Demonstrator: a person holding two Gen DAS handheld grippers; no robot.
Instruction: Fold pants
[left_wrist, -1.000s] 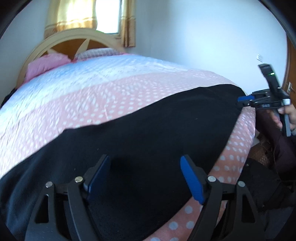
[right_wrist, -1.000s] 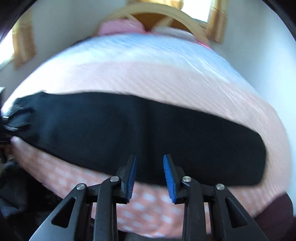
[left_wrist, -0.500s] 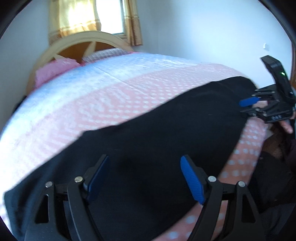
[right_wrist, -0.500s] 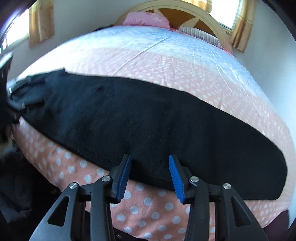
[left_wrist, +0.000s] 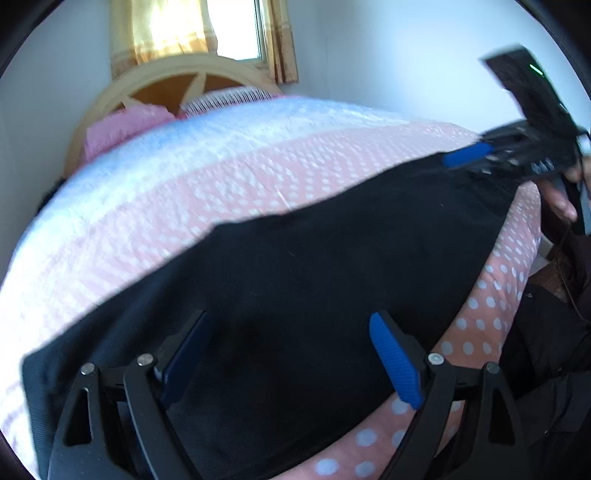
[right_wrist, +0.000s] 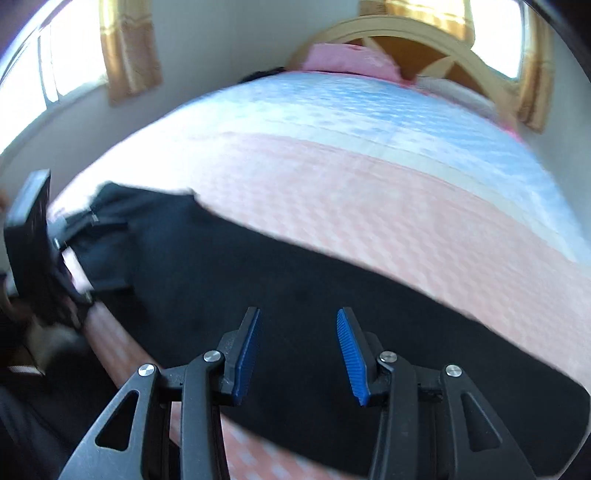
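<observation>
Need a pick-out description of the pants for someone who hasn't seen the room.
Start at the bed with the pink polka-dot cover and arched wooden headboard. Along its near edge lies a long black fabric strip, the pants. It is the only dark, unpatterned thing on the bedding.

Daylight pours through curtained window (left_wrist: 236, 29) behind headboard, glass blown out white. Second window (right_wrist: 33, 81) glares at left in right wrist view. Both views motion-smeared, bedspread (right_wrist: 369, 177) dots streaked. Fisheye bulge, dark vignette corners.
</observation>
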